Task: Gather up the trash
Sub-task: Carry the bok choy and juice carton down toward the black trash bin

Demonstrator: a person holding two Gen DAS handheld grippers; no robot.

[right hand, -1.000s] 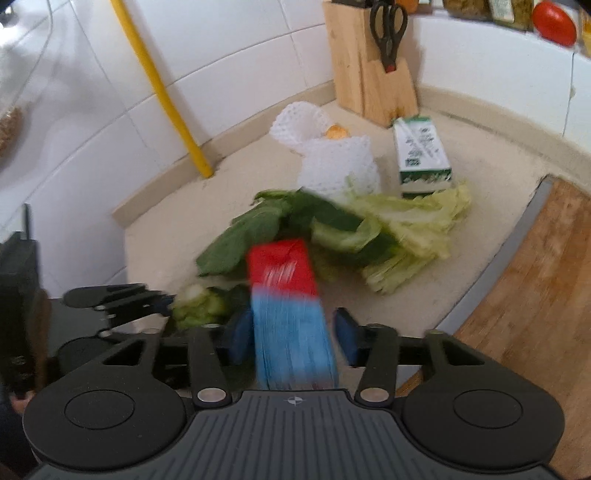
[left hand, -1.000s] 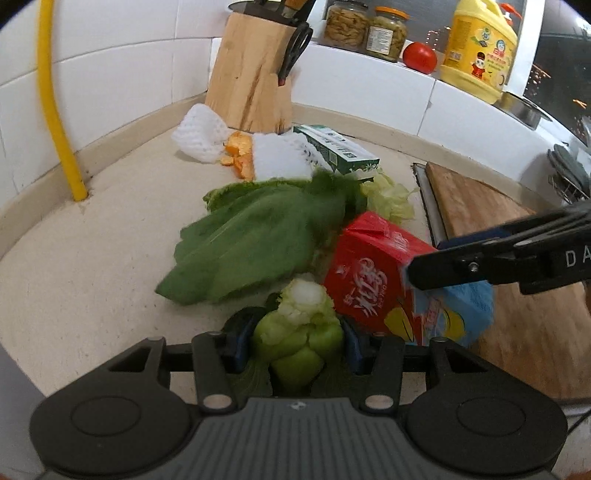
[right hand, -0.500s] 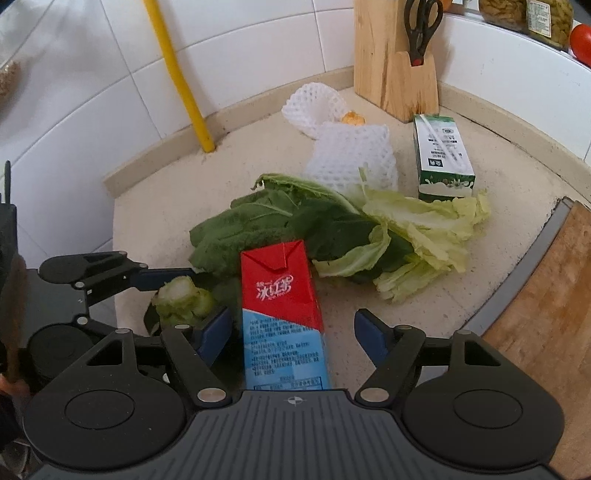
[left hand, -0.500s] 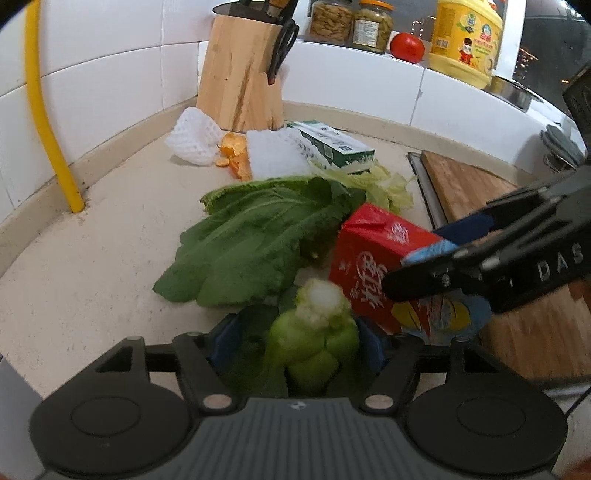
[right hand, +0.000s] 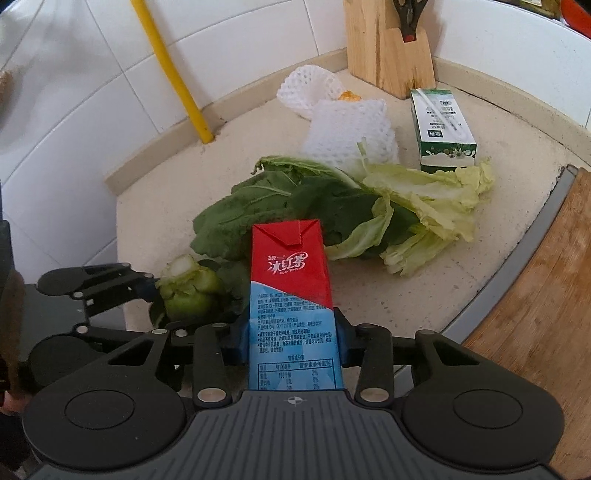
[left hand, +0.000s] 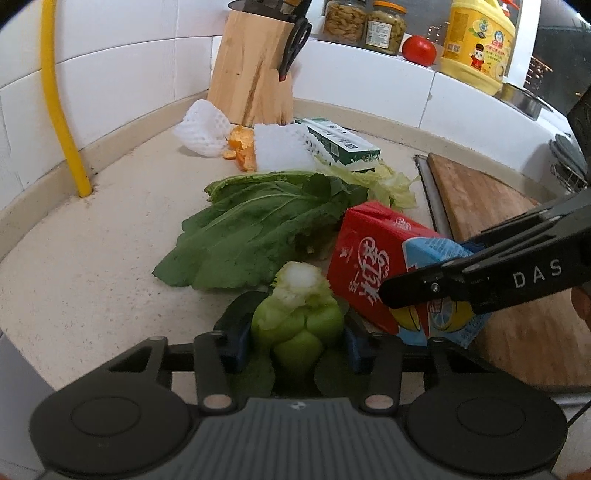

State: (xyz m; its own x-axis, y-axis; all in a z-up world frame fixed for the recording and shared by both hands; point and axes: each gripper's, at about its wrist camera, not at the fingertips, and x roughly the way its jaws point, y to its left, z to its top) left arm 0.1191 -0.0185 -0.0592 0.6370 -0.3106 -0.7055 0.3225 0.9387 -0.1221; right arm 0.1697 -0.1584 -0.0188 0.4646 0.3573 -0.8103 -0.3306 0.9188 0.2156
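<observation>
My left gripper (left hand: 293, 334) is closing its jaws, and both blue pads press a green vegetable stump (left hand: 299, 314) at the counter's near edge. My right gripper (right hand: 291, 339) is closing too, pads squeezing the blue end of a red-and-blue iced tea carton (right hand: 291, 280) that points away from me. The carton (left hand: 369, 266) lies just right of the stump (right hand: 188, 291). Beyond them lie dark green leaves (left hand: 258, 229), pale cabbage leaves (right hand: 424, 206), a green milk carton (right hand: 443, 129), white foam nets (right hand: 351, 133) and orange peel (left hand: 242, 147).
A wooden knife block (left hand: 251, 74) stands in the back corner beside a yellow pipe (left hand: 59, 103). A wooden cutting board (left hand: 498, 221) lies on the right. On the tiled ledge stand jars (left hand: 345, 22), a tomato (left hand: 419, 51) and a yellow bottle (left hand: 476, 44).
Half a second ago both grippers' pads stood wider, clear of the stump and the carton. Now both pairs have closed in onto them. Neither hand has shifted much.
</observation>
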